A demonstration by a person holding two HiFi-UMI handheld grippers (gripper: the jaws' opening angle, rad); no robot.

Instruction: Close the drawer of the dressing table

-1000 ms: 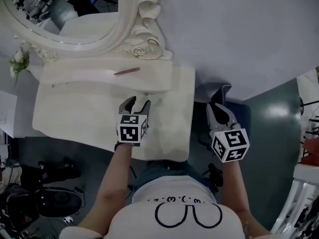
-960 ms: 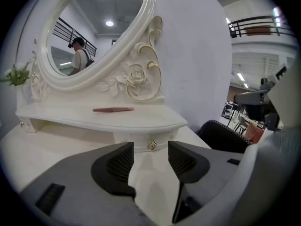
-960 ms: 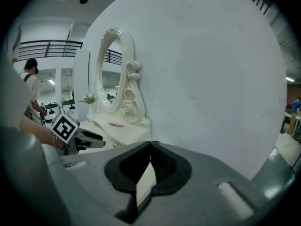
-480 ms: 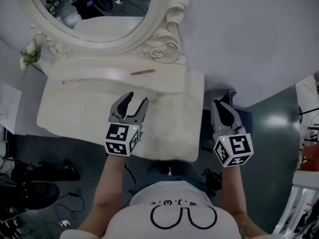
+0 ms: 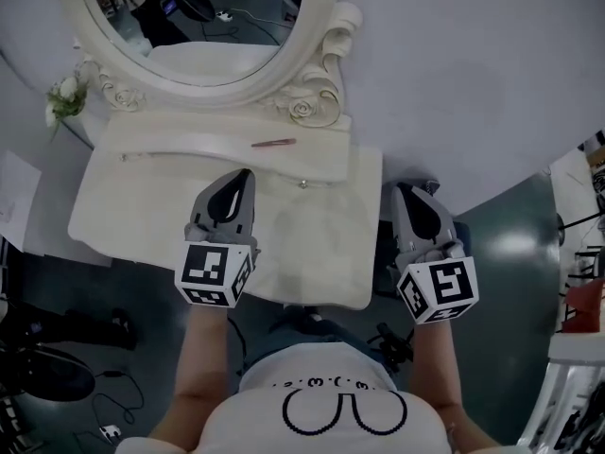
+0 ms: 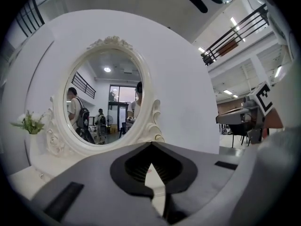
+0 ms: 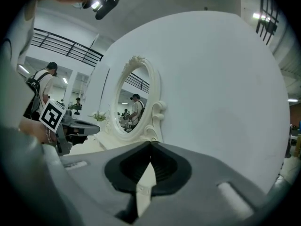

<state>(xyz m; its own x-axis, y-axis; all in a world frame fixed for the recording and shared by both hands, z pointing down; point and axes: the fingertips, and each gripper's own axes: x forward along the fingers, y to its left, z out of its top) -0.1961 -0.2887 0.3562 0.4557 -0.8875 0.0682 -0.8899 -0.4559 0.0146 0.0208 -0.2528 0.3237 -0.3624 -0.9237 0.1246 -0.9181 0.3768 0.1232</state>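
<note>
The white dressing table [image 5: 142,216] stands against the wall under its oval mirror [image 5: 194,26]. A small knob [image 5: 302,183] marks the drawer front under the raised back ledge, and the front looks flush with the table. My left gripper [image 5: 241,180] hangs over the tabletop, left of the knob and apart from it, shut with nothing between its jaws. In the left gripper view, the left gripper [image 6: 151,145] points level at the mirror [image 6: 106,102]. My right gripper [image 5: 408,197] is off the table's right edge, also shut and empty. The right gripper [image 7: 151,145] faces the wall beside the mirror [image 7: 136,105].
A thin pink stick [image 5: 273,143] lies on the back ledge. A sprig of white flowers [image 5: 64,97] stands at the table's back left corner. A sheet of paper [image 5: 14,201] lies left of the table. Cables and dark gear [image 5: 57,367] cover the floor at lower left.
The left jaws have gone from wide open to shut, on nothing. Both grippers have risen and drawn back from the knob toward the person, the left one drifting left.
</note>
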